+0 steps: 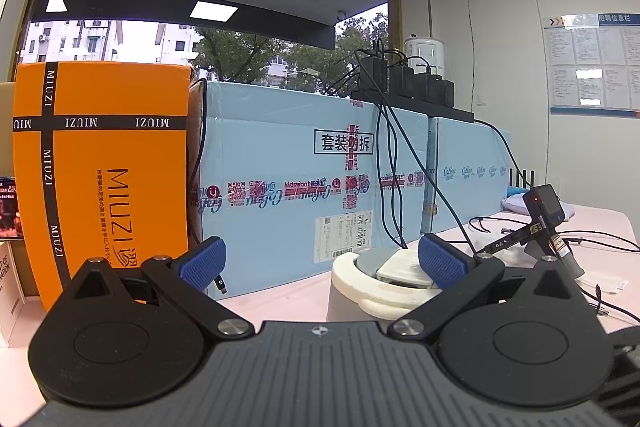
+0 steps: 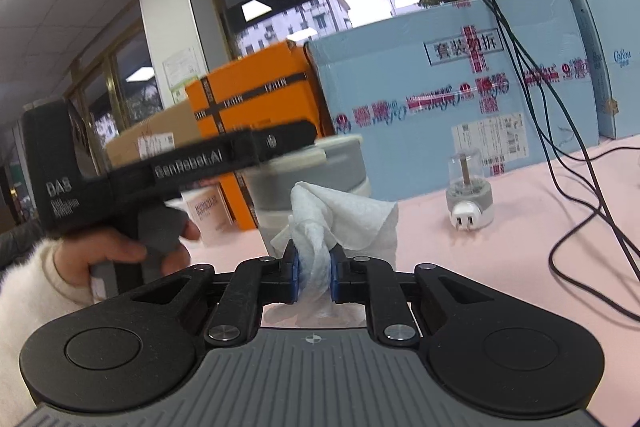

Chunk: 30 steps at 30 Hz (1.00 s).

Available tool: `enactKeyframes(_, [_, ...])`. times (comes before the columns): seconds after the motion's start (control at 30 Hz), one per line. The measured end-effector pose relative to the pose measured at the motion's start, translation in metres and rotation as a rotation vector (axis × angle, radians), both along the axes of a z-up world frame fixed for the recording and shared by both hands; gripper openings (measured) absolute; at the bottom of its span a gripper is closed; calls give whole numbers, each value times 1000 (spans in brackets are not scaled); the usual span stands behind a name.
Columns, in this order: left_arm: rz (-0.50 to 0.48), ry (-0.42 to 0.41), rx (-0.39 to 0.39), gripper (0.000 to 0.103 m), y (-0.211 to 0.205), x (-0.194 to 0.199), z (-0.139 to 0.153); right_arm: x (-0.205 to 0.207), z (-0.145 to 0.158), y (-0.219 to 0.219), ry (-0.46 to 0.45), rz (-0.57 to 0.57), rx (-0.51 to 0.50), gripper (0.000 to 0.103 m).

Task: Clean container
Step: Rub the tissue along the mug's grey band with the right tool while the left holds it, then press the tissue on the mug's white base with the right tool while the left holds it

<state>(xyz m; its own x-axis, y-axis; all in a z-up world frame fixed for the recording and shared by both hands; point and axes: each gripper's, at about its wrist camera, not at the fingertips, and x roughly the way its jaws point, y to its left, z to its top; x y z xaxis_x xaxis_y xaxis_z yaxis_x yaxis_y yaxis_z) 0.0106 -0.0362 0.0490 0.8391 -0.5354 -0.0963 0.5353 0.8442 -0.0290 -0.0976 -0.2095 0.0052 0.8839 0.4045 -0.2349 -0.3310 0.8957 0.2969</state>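
The container (image 1: 362,287) is a grey cup with a cream lid. It stands on the pink table just ahead of my left gripper (image 1: 320,263), whose blue fingers (image 1: 440,261) are wide open, the right one at the lid's edge. In the right wrist view the container (image 2: 308,179) stands behind a white wipe (image 2: 340,215). My right gripper (image 2: 314,273) is shut on the wipe's twisted end. The left gripper's black body (image 2: 200,163) reaches over the container there, held by a hand in a white sleeve.
An orange MIUZI box (image 1: 104,167) and light blue cartons (image 1: 296,167) line the back of the table (image 2: 500,267). Black cables (image 2: 568,187) trail across the right side. A small clear-domed plug device (image 2: 468,199) lies on the table. A black tool (image 1: 540,223) lies at the right.
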Motion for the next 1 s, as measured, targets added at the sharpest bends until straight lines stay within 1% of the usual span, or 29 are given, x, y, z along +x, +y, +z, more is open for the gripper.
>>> enactKeyframes(0.13, [5, 4, -4, 103, 1, 1, 0, 5, -11, 6, 56, -9, -45, 13])
enactKeyframes(0.23, [7, 5, -6, 103, 1, 1, 0, 5, -11, 8, 67, -10, -58, 13])
enactKeyframes(0.33, [4, 4, -5, 103, 1, 0, 0, 1, -4, 10, 26, -15, -87, 13])
enactKeyframes(0.53, [0, 1, -1, 103, -1, -1, 0, -8, 22, 5, -95, -36, -67, 13])
enactKeyframes(0.63, [1, 2, -2, 103, 0, -1, 0, -11, 31, 4, -136, -48, -60, 13])
enactKeyframes(0.73, [5, 3, -4, 103, 0, -1, -1, -8, 30, 4, -132, -45, -67, 13])
enactKeyframes(1.0, [3, 5, -7, 103, 0, 0, -1, -4, 17, 8, -79, -16, -108, 13])
